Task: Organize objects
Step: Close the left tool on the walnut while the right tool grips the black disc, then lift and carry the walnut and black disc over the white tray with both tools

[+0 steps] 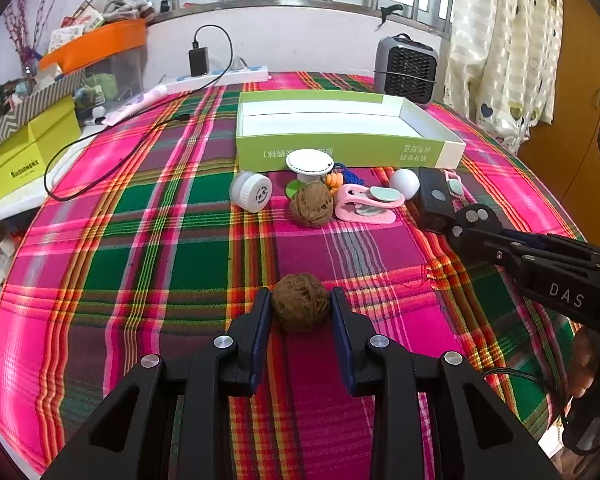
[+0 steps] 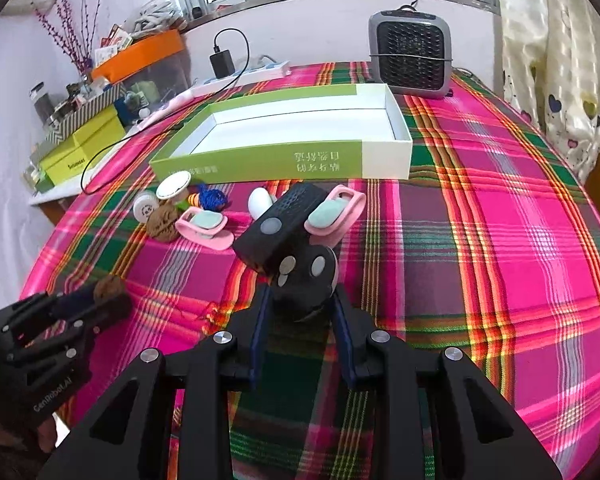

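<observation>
A walnut (image 1: 300, 303) is pinched between the fingers of the left gripper (image 1: 301, 306) above the plaid cloth (image 1: 140, 240). A black holder (image 2: 304, 276) is clamped by the right gripper (image 2: 302, 304). The green tray (image 1: 340, 148) is seen with only its white floor showing. Just before its front wall are grouped a second walnut (image 1: 312, 205), a white jar (image 1: 251, 191), a pink clip (image 1: 370, 204) and a white ball (image 1: 405, 184).

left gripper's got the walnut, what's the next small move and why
Probably lift the left gripper and carry the walnut forward toward the open green box. The walnut sits pinched between its fingers, apart from the pile, and the box looks bare inside.
</observation>
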`<action>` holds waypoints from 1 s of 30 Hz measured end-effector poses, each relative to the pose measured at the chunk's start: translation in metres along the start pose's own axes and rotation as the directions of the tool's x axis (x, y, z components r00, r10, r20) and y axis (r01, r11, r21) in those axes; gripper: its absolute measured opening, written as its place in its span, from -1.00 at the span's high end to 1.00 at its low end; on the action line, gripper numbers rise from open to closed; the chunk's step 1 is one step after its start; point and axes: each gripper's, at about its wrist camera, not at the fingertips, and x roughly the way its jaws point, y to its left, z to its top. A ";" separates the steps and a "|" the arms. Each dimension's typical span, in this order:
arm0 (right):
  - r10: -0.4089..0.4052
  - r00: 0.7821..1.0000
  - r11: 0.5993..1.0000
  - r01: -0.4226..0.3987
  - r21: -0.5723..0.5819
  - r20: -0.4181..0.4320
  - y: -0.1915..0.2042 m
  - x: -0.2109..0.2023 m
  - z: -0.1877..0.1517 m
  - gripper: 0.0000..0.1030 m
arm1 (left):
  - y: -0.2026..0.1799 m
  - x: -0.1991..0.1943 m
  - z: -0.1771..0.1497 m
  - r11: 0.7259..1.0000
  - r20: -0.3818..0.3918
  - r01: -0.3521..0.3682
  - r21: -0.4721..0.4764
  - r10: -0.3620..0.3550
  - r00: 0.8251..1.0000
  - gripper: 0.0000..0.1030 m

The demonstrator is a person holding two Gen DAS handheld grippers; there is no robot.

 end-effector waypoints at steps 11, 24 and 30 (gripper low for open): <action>-0.018 1.000 1.000 0.018 0.004 0.008 -0.002 0.003 0.004 0.39 | 0.000 0.007 0.007 1.000 -0.009 0.004 0.004 -0.004 1.000 0.47; -0.014 1.000 1.000 0.015 -0.012 0.022 0.000 -0.002 0.006 0.45 | -0.004 0.004 0.022 1.000 0.001 0.017 0.014 -0.017 1.000 0.47; -0.011 0.999 1.000 0.012 -0.020 0.041 0.003 -0.009 0.013 0.45 | -0.005 0.002 0.034 0.999 0.017 0.039 0.018 -0.040 0.999 0.47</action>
